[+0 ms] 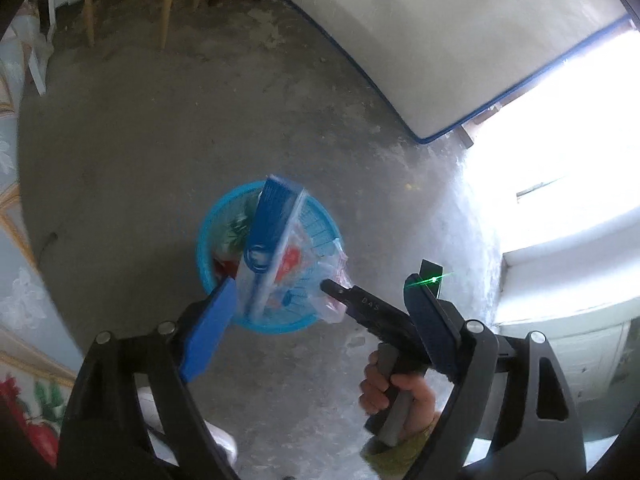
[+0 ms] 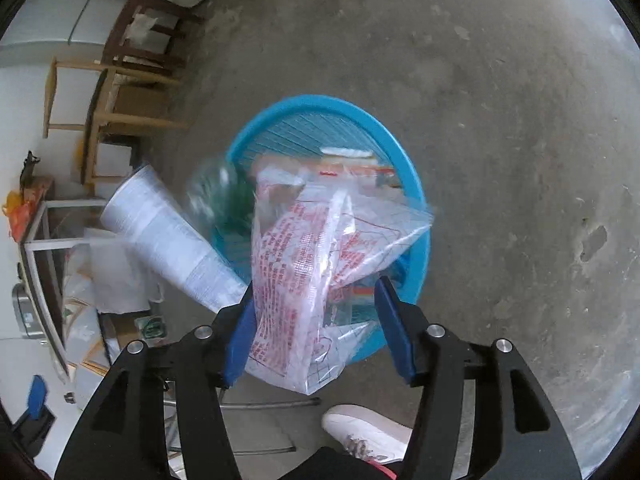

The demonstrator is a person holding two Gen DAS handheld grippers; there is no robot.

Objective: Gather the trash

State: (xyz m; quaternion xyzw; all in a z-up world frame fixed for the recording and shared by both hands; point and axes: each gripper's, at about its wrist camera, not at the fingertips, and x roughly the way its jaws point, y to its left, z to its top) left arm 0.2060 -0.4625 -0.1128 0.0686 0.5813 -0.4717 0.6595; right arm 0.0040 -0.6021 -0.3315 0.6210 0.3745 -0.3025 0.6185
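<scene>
Red-printed plastic bag (image 2: 320, 264) between open right tool (image 2: 316, 332) pads; lettering unreadable.

Only clearly legible text: "DAS", light letters showing on the black arm of the right gripper (image 1: 362, 304) in the left wrist view. Clear crinkled plastic bag (image 2: 320, 264) is carrying dense red printed characters plus a thin blue grid, too blurred and small to read in either view. Blue and white flat carton (image 1: 266, 236) is showing a blue ring-shaped mark, no readable word. White cylindrical paper roll (image 2: 168, 236) is showing fine grey print lines, illegible.
</scene>
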